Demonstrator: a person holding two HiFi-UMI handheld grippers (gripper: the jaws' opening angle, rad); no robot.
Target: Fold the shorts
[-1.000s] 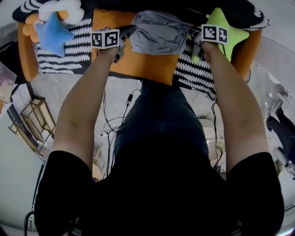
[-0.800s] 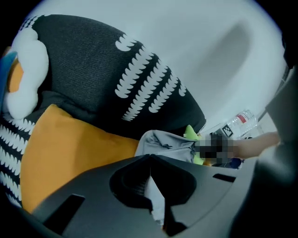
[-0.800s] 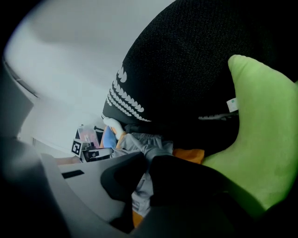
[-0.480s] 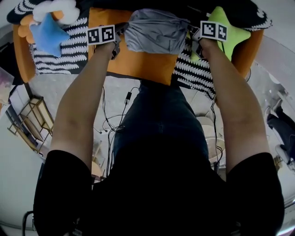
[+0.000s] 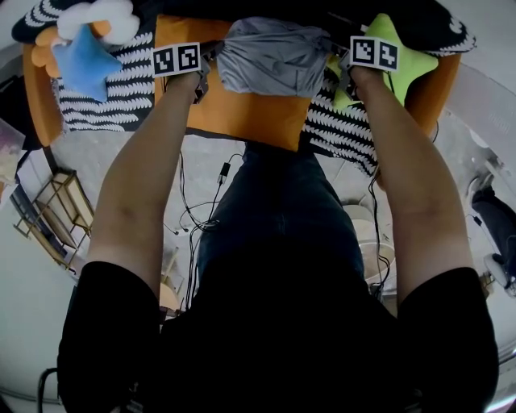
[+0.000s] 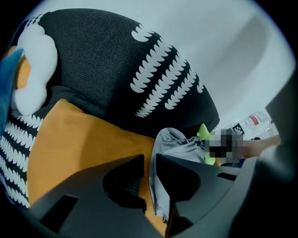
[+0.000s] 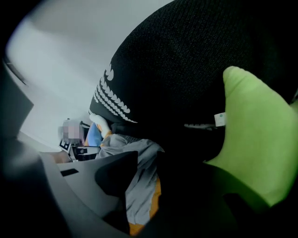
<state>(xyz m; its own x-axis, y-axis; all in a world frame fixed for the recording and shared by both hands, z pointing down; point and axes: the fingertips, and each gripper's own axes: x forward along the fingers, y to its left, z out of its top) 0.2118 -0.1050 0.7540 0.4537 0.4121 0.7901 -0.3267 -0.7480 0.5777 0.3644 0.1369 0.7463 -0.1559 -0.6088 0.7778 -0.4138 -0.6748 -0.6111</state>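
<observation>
- In the head view, your bare arms reach forward to an orange cushioned seat (image 5: 242,113). The grey fabric shorts (image 5: 270,56) lie on it in a bunched, folded heap between your two grippers.
- In the same view, your left gripper (image 5: 208,66) sits at the left edge of the shorts and your right gripper (image 5: 339,71) at the right edge. A lime-green star-shaped plush (image 5: 411,60) lies just beside your right gripper. A blue star-shaped plush (image 5: 85,63) and a white cloud-shaped plush (image 5: 101,16) lie well off to the left, on a black cloth with white leaf stripes (image 5: 113,89).
- In the left gripper view, the jaws of your left gripper (image 6: 150,160) have just been opening and now stand a narrow gap apart. The hem of the shorts (image 6: 179,146) shows in that gap and runs down past the right-hand jaw, but the pads are not clamped on it. The orange seat (image 6: 79,139) spreads out to the left, below a large black cushion with white leaf marks (image 6: 116,60).
- In the right gripper view, the jaws of your right gripper (image 7: 146,155) have also just been opening and stand clearly apart. Loose grey cloth of the shorts (image 7: 139,186) hangs between them, with a strip of orange beneath it. The green plush (image 7: 253,135) fills the right side, against the black cushion (image 7: 186,69).
</observation>
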